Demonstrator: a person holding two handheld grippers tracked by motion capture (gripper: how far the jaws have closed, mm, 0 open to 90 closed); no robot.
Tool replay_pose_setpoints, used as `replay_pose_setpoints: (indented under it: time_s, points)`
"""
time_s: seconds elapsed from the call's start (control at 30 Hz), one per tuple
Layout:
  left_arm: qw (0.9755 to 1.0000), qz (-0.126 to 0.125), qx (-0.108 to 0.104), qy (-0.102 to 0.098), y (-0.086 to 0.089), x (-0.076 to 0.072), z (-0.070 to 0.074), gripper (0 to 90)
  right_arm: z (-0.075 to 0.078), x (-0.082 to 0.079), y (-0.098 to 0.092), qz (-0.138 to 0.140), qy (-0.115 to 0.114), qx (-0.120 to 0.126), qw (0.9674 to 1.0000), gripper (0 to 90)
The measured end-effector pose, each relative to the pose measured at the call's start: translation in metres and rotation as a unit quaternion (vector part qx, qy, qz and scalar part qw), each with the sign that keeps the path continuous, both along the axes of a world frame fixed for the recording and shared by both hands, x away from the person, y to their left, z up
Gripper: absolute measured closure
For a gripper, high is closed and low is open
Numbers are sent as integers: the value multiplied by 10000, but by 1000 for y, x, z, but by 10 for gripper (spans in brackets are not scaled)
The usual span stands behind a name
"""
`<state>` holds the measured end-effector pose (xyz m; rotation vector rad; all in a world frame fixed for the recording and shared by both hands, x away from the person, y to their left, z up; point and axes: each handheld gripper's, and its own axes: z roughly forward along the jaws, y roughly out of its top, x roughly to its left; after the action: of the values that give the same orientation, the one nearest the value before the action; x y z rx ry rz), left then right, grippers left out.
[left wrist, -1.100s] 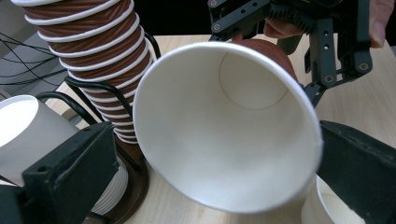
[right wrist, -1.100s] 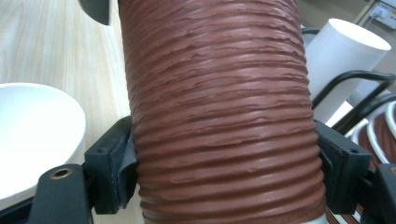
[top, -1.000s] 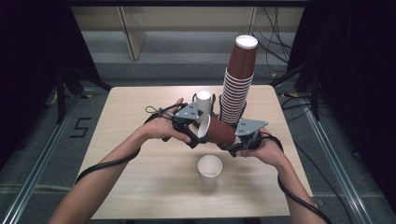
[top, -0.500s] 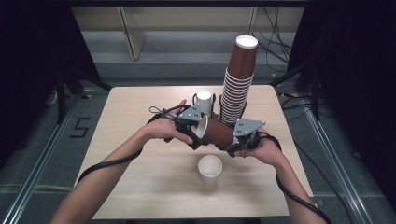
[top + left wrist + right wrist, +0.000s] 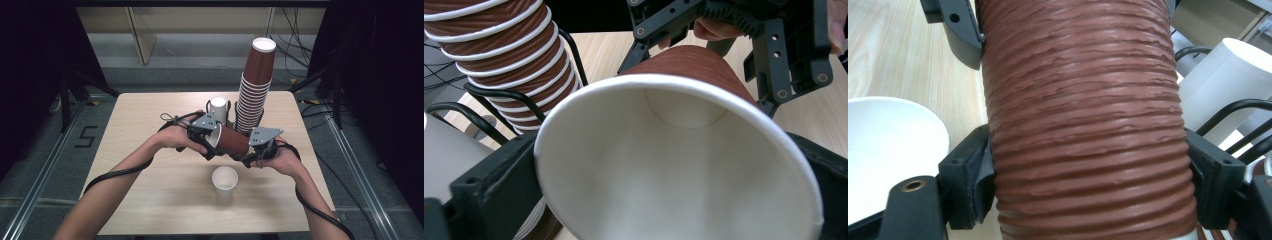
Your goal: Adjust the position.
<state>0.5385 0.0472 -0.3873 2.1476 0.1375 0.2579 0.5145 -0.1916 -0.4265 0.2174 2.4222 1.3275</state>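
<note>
A brown ribbed paper cup (image 5: 233,141) lies on its side in the air between both hands, above the table's middle. My left gripper (image 5: 210,142) is shut on its rim end; in the left gripper view the white inside of the cup (image 5: 674,165) faces the camera, with a black jaw on each side. My right gripper (image 5: 248,151) is shut on the cup's narrower end. In the right gripper view the ribbed wall (image 5: 1083,125) sits pressed between both pads. The right gripper (image 5: 704,55) also appears at the top of the left gripper view.
A white cup (image 5: 225,181) stands upright on the wooden table (image 5: 150,200), just below the held cup. Behind the hands, a tall stack of brown cups (image 5: 256,95) and a white upturned stack (image 5: 218,107) sit in black wire holders.
</note>
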Motion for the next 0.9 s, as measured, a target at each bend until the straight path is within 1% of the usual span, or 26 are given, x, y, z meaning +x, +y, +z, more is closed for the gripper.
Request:
replay_pose_setpoints:
  time_s: [0.03,0.07,0.1,0.17,0.2,0.23,0.27,0.3,0.33,0.37,0.43,0.47,0.53,0.57,0.6,0.77,0.8,0.83,0.9]
  points:
    - [10000,-28,41,-17,1,0,1,18,0,0,0,13,-5,-26,10000,218]
    - [10000,-31,-12,-40,1,-1,0,28,0,1,1,8,-2,-38,10000,216]
    - [10000,-34,-14,-73,1,-1,1,30,0,1,1,-2,36,-31,10000,216]
    - [9999,-41,69,-127,2,-1,3,33,0,1,2,-4,54,-40,10000,216]
    - [9998,-33,79,-190,3,-2,4,40,2,2,3,1,39,-82,10000,214]
    - [9998,-33,79,-190,3,-2,4,43,2,2,4,11,28,-112,9999,213]
    - [9997,-28,62,-229,3,-3,5,43,2,2,4,11,28,-112,9999,213]
    - [9996,-23,50,-266,4,-3,6,50,4,3,5,-29,-19,-136,9999,207]
    - [9996,-23,50,-266,4,-3,6,57,4,3,5,-29,-19,-136,9999,207]
    - [9996,-25,59,-272,5,-3,7,60,4,3,6,-48,37,-163,9998,205]
    - [9996,-28,80,-282,5,-4,7,61,5,3,7,-68,-26,-199,9998,205]
    - [9995,-23,81,-289,5,-4,7,62,4,3,8,-70,80,-186,9998,205]
    - [9995,-24,68,-306,5,-4,7,63,4,2,8,-90,65,-217,9997,204]
    - [9995,-32,89,-301,6,-4,8,66,4,4,9,-57,4,-225,9997,195]
    - [9995,-32,85,-307,6,-4,8,67,3,3,10,-79,71,-227,9997,188]
    - [9994,-63,92,-329,5,-5,8,79,4,4,10,-119,36,-298,9995,168]
    - [9993,-66,95,-351,5,-5,8,79,4,3,11,-121,94,-287,9995,165]
    - [9993,-59,91,-346,4,-5,9,80,4,3,11,-133,53,-300,9994,165]
    - [9993,-63,101,-366,4,-5,9,83,4,3,10,-155,108,-284,9994,161]
